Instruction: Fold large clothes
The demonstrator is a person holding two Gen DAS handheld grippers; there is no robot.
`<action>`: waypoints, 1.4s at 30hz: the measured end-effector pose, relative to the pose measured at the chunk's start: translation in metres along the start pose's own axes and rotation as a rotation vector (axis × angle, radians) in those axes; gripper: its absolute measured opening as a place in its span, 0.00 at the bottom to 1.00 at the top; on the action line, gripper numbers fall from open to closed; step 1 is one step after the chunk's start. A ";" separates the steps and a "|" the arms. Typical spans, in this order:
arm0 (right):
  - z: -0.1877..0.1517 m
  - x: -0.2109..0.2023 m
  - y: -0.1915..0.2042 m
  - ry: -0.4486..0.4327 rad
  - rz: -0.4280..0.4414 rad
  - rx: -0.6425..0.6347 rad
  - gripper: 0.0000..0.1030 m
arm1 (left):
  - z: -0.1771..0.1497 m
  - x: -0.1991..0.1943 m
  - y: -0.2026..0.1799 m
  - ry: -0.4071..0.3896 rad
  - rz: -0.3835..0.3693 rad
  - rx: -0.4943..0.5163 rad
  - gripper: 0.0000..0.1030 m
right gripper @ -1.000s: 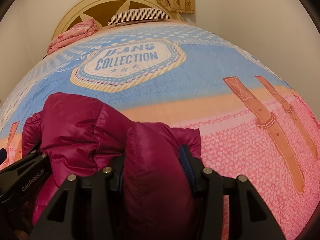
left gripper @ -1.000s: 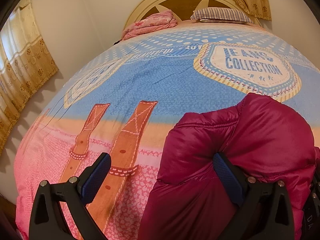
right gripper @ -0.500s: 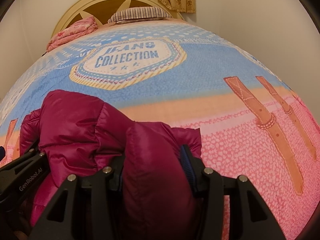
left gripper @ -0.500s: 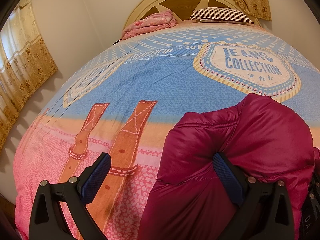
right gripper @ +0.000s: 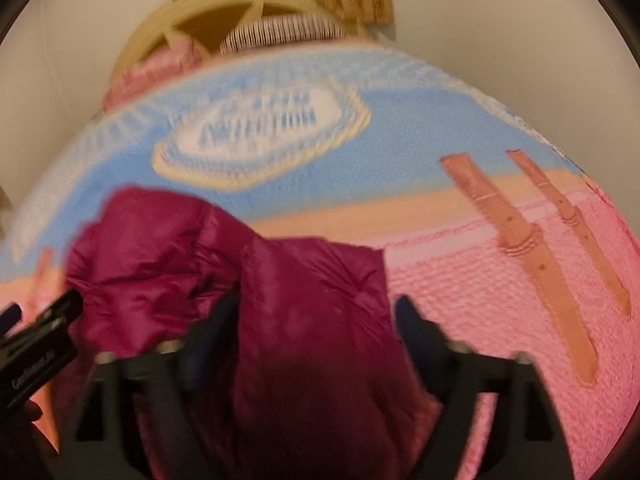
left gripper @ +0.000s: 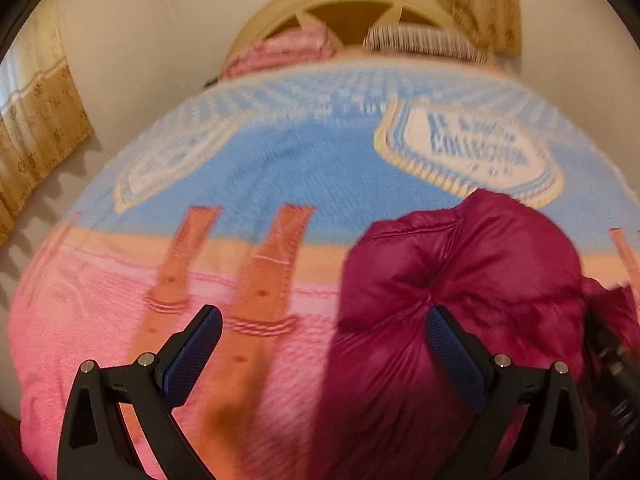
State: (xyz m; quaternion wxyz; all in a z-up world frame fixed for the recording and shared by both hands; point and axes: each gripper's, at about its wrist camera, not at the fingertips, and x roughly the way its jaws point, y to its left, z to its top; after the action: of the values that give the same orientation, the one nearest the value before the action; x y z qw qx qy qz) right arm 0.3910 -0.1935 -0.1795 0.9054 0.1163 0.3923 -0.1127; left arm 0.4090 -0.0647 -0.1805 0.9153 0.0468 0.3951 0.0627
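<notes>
A magenta puffer jacket (left gripper: 472,280) lies bunched on the bedspread (left gripper: 280,168), low and right in the left wrist view. My left gripper (left gripper: 324,352) stands open; its right finger (left gripper: 452,356) is against the jacket's side and its left finger is over bare bedspread. In the right wrist view, a thick fold of the jacket (right gripper: 300,300) sits between the jaws of my right gripper (right gripper: 316,328). Those jaws are opening, and a gap shows at the right finger. The left gripper's body (right gripper: 36,344) shows at that view's left edge. Both views are motion-blurred.
A folded pink blanket (left gripper: 280,48) and a striped pillow (left gripper: 424,40) lie at the head of the bed below the cream headboard (left gripper: 348,8). Patterned curtains (left gripper: 36,120) hang on the left wall. Pale walls flank the bed on both sides.
My right gripper's jaws have spread apart off the jacket fold they were pinching. Both grippers have pulled up and back a little. The left jaws stay wide.
</notes>
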 end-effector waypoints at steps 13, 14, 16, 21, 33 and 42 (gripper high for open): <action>-0.055 -0.027 -0.020 0.017 0.012 0.003 0.86 | -0.061 -0.013 0.015 0.016 -0.057 0.015 0.99; -0.055 -0.026 -0.021 0.021 0.014 0.006 0.86 | -0.062 -0.011 0.015 0.024 -0.063 0.011 0.99; -0.056 -0.021 -0.022 0.035 0.027 0.016 0.86 | -0.063 -0.007 0.017 0.036 -0.089 -0.007 0.99; -0.060 -0.017 -0.027 0.039 0.086 0.040 0.75 | -0.064 -0.004 0.017 0.044 -0.141 -0.013 0.98; -0.068 -0.026 -0.022 0.032 0.238 0.029 0.31 | -0.073 -0.035 -0.024 -0.030 -0.187 0.177 0.19; -0.076 -0.055 -0.012 -0.012 0.268 0.004 0.22 | -0.073 -0.070 -0.011 -0.085 -0.132 0.191 0.06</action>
State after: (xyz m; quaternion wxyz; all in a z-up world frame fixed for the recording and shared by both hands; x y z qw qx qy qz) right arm 0.2988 -0.1759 -0.1912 0.9145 0.1686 0.3676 0.0077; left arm 0.3093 -0.0835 -0.1812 0.9247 0.1105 0.3625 -0.0376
